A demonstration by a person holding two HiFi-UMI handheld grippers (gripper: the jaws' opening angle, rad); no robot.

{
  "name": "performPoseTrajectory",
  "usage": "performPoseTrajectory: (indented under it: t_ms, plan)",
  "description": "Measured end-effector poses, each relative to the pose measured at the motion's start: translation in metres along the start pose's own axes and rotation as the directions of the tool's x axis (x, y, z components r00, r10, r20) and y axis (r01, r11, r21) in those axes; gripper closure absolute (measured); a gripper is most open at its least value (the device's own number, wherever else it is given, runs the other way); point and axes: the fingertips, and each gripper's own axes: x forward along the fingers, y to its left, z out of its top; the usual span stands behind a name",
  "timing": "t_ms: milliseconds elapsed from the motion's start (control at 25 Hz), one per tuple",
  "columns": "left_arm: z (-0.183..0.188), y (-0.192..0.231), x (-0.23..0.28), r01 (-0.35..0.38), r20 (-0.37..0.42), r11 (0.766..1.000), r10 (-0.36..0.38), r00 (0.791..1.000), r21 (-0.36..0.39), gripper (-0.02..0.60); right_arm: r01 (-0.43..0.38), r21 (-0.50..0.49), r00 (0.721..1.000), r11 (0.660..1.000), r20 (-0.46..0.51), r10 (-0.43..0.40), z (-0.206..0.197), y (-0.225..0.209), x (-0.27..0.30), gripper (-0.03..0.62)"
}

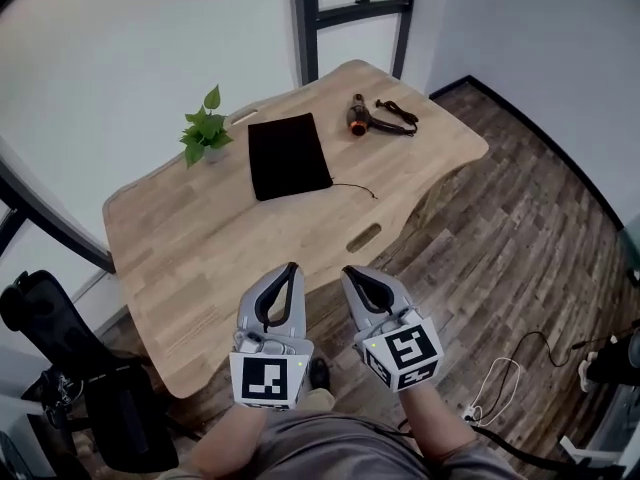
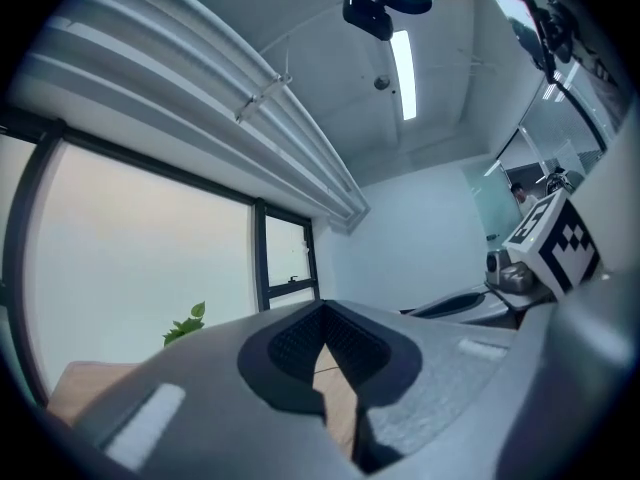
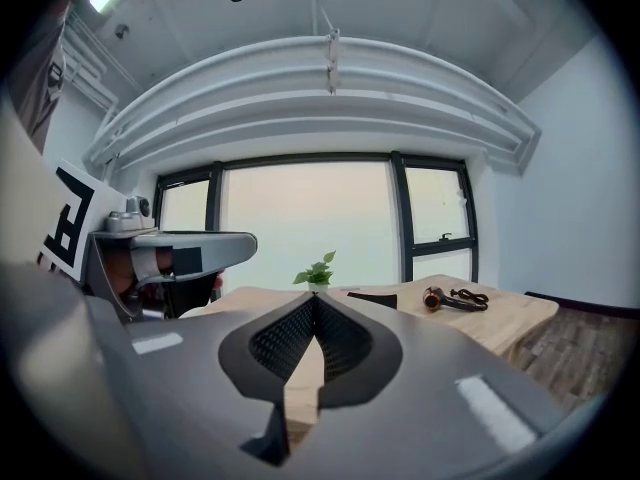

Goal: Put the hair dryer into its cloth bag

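The black cloth bag (image 1: 289,155) lies flat on the far half of the wooden table (image 1: 200,258), with a thin drawstring trailing to its right. The hair dryer (image 1: 358,116) lies beyond it to the right, its dark cord (image 1: 398,116) coiled beside it. Both grippers hover over the table's near edge, far from these objects. My left gripper (image 1: 291,268) is shut and holds nothing. My right gripper (image 1: 351,271) is shut and empty as well. The right gripper view shows the hair dryer (image 3: 436,298) and the bag (image 3: 372,293) far ahead, past the meeting tips (image 3: 315,296).
A small potted plant (image 1: 206,133) stands left of the bag. The table has a slot (image 1: 364,237) near its front edge. A black office chair (image 1: 50,328) sits at the lower left, and cables (image 1: 500,378) lie on the wood floor at the right.
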Motion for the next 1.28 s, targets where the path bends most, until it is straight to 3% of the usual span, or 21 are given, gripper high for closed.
performPoseTrajectory:
  t_ms: [240, 480, 720, 1080, 1280]
  plan:
    - [0.004, 0.052, 0.047, -0.016, 0.032, 1.000, 0.016, 0.999, -0.010, 0.581, 0.008, -0.040, 1.000, 0.999, 0.009, -0.008, 0.026, -0.022, 0.065, 0.569]
    - [0.003, 0.073, 0.087, -0.012, 0.052, 1.000, 0.014, 0.999, -0.022, 0.581, 0.025, -0.073, 1.000, 0.997, 0.006, -0.025, 0.036, -0.050, 0.098, 0.569]
    - [-0.023, 0.075, 0.131, -0.020, -0.016, 1.000, 0.020, 1.000, -0.010, 0.580, 0.031, -0.055, 1.000, 0.998, 0.000, -0.031, 0.029, -0.097, 0.124, 0.569]
    - [-0.049, 0.092, 0.213, -0.119, -0.068, 0.993, 0.119, 0.991, -0.006, 0.580, -0.091, -0.033, 0.995, 0.995, -0.033, 0.090, 0.018, -0.170, 0.192, 0.569]
    - [-0.053, 0.101, 0.250, -0.209, -0.095, 0.978, 0.210, 0.973, 0.016, 0.580, -0.202, -0.015, 0.978, 0.979, -0.055, 0.200, 0.015, -0.197, 0.224, 0.569]
